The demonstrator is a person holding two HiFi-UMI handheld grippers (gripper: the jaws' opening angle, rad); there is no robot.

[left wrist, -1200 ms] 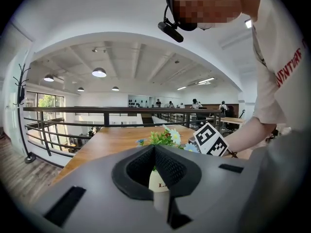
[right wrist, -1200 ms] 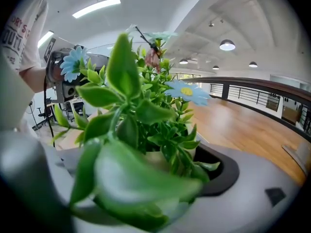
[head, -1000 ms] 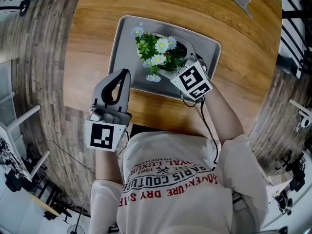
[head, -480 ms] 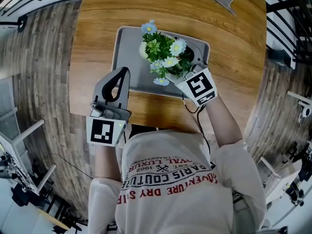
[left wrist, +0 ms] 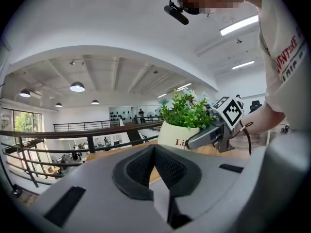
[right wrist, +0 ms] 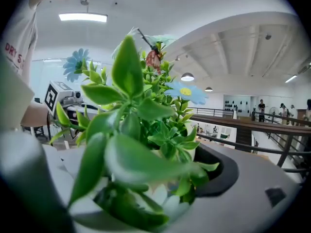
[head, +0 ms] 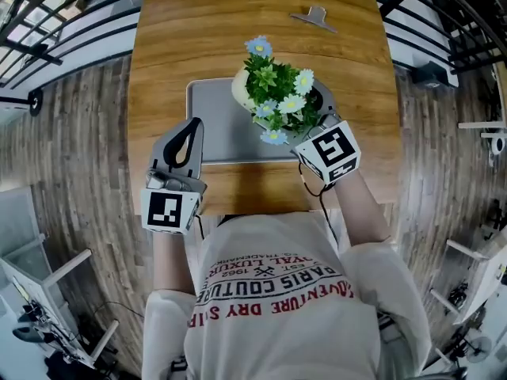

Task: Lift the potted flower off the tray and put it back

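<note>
The potted flower (head: 277, 93), green leaves with white and blue blooms in a white pot, hangs above the right part of the grey tray (head: 222, 133). My right gripper (head: 309, 113) is shut on the pot's rim, its fingers mostly hidden under the foliage. In the right gripper view the plant (right wrist: 146, 130) fills the space between the jaws. My left gripper (head: 188, 129) is shut on nothing at the tray's front left corner. The left gripper view shows its pads (left wrist: 167, 166) pressed together, with the pot (left wrist: 177, 135) and the right gripper (left wrist: 214, 132) beyond them.
The tray lies on a wooden table (head: 198, 38). A small grey metal clip (head: 315, 16) rests near the table's far edge. Wood-plank floor and black railings (head: 63, 22) surround the table.
The potted flower has risen off the tray in my right gripper and shifted toward the tray's right side. The left gripper has stayed at the tray's front left corner.
</note>
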